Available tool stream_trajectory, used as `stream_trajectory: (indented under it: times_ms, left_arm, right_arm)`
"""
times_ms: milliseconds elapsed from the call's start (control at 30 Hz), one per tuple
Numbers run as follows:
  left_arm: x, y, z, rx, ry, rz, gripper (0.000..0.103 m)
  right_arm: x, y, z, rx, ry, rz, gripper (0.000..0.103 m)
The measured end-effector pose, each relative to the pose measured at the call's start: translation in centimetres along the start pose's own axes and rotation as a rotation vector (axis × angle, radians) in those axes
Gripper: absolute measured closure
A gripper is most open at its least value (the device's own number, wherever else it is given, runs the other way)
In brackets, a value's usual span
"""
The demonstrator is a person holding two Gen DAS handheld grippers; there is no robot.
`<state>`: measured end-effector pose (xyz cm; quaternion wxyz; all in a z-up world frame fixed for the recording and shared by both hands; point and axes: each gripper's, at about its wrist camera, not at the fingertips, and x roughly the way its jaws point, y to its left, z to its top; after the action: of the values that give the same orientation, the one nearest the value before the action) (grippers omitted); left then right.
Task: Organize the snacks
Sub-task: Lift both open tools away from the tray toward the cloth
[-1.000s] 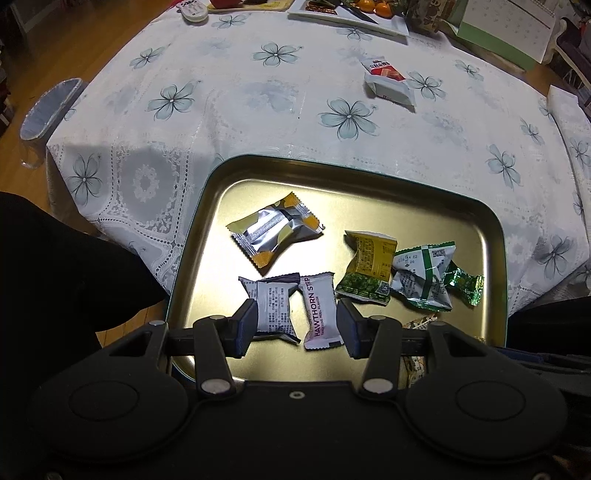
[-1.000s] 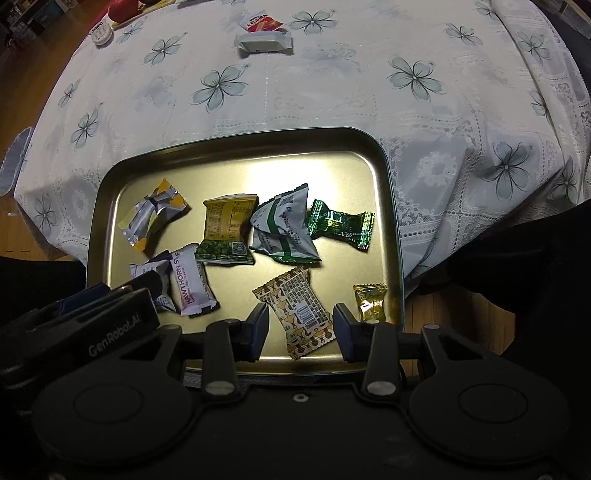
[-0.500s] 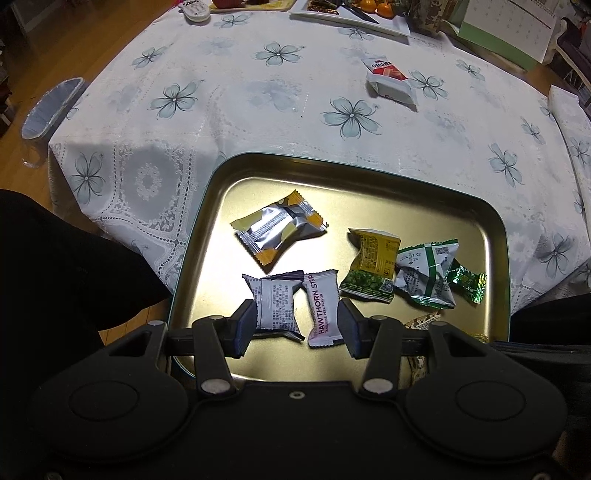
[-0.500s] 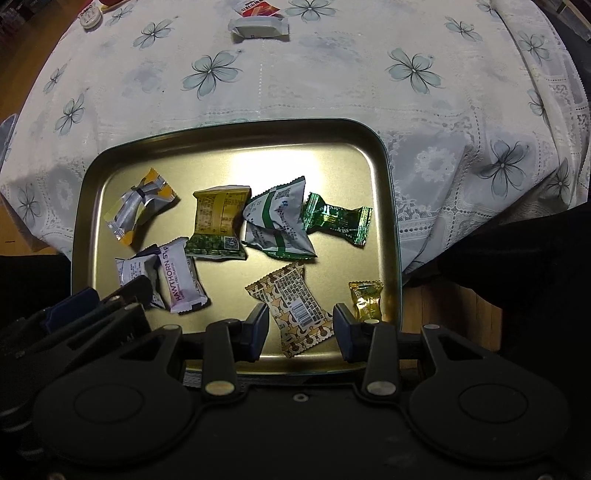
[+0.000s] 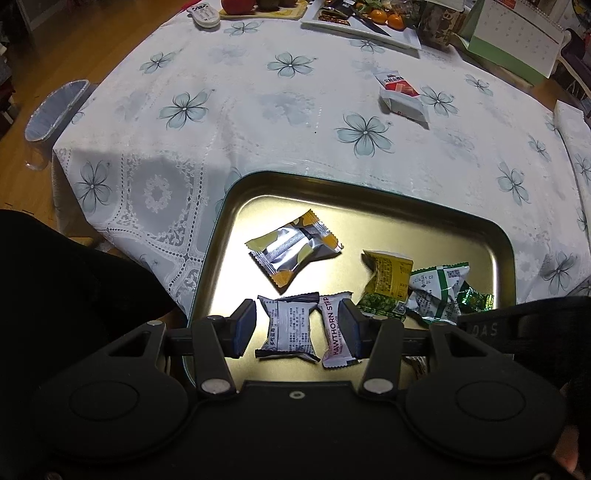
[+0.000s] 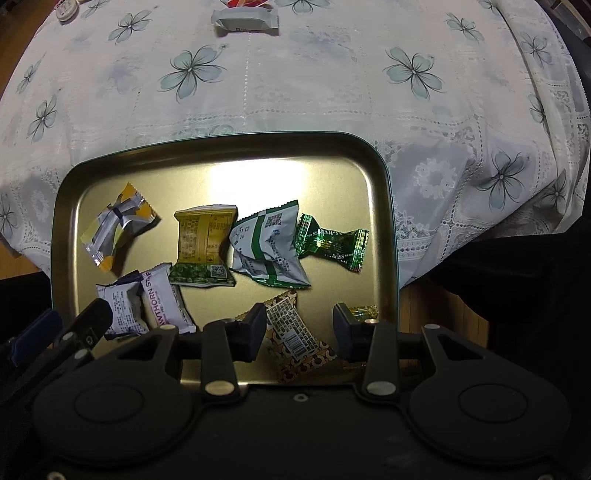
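A gold metal tray (image 5: 424, 218) (image 6: 229, 155) holds several wrapped snacks. My left gripper (image 5: 297, 328) is open above a white printed packet (image 5: 290, 326) and a pink-lettered hawthorn strip (image 5: 334, 334). A silver and yellow packet (image 5: 293, 253) lies further in, and a yellow-green packet (image 5: 386, 284) at the right. My right gripper (image 6: 299, 332) is open above a brown patterned packet (image 6: 295, 339). A small gold candy (image 6: 364, 312) lies by its right finger. A white and green packet (image 6: 271, 249) and a green candy (image 6: 332, 243) lie beyond. One red and white snack (image 5: 400, 98) (image 6: 245, 18) lies on the tablecloth.
The tray overhangs the near edge of a table with a white flowered cloth (image 5: 258, 110). At the far side stand a plate with oranges (image 5: 369, 22), a fruit board (image 5: 258, 7), a remote (image 5: 205, 14) and a calendar (image 5: 513, 40). A bin (image 5: 55, 109) sits on the floor at left.
Both views have drawn slightly back and up from the tray. The snacks lie as before and both grippers stay open.
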<state>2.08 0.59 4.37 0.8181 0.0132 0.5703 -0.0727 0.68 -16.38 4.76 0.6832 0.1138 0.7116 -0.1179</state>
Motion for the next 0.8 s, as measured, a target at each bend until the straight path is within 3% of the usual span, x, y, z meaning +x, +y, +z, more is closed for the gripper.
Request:
stream_trajectory:
  times_ms: [300, 800]
  left_arm:
    - [1.2, 0.4, 2.6, -0.004, 0.032, -0.005, 0.047]
    - [2.9, -0.1, 9.8, 0.034, 0.047, 0.032, 0.047]
  right_arm:
    - [0.8, 1.1, 3.7, -0.016, 0.043, 0.008, 0.062]
    - [0.2, 1.8, 11.0, -0.046, 0.033, 0.007, 0.062]
